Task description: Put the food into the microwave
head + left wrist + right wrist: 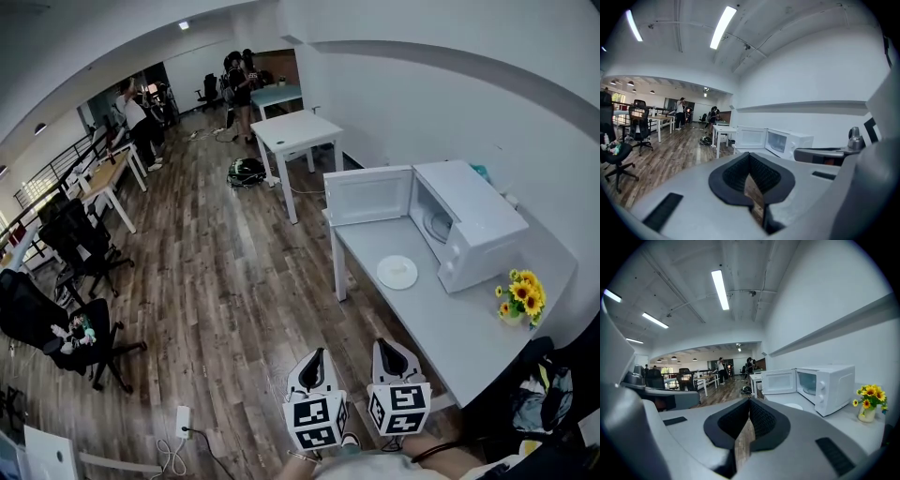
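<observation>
A white microwave stands on the grey table by the wall, its door swung open to the left. A white plate lies on the table in front of the open cavity; what it holds is too small to tell. My left gripper and right gripper hover side by side over the floor near the table's front corner, well short of the plate. Both are shut with nothing between the jaws. The right gripper view shows the microwave, its door and the plate ahead of the right gripper.
A vase of sunflowers stands on the table right of the microwave. A white table is beyond it, black office chairs at the left, people far back. A power strip lies on the wood floor.
</observation>
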Demonstrator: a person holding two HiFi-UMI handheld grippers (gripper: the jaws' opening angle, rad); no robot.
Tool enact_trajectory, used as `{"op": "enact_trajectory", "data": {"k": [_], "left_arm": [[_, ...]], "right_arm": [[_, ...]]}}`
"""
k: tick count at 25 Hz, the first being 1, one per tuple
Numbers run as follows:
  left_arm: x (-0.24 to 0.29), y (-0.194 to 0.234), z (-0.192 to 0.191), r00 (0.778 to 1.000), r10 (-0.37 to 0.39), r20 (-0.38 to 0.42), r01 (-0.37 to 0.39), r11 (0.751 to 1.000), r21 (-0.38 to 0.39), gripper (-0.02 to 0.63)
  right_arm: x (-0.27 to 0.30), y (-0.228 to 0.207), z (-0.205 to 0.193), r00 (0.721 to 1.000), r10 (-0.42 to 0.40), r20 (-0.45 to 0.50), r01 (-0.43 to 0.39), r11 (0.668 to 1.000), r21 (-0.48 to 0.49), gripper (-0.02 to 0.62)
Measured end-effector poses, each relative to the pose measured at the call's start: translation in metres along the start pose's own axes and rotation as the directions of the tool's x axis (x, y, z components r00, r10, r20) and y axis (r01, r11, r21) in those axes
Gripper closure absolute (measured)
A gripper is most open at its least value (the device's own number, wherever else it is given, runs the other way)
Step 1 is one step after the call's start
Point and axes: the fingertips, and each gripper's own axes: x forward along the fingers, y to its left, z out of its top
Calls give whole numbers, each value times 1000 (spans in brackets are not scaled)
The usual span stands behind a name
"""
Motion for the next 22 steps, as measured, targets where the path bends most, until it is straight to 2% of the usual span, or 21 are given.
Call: {"op": "enact_trajectory", "data": {"k": [8, 22], "left_arm": [[51, 4, 15, 1000, -10, 0, 10, 1000, 5, 609], [111, -4, 13, 998, -47, -49, 48, 998, 28, 609]], "right_arm": [[47, -18, 15, 1000, 12, -1, -12, 1000, -5, 578], [89, -55, 8, 999, -21, -36, 22, 999, 29, 578]]}}
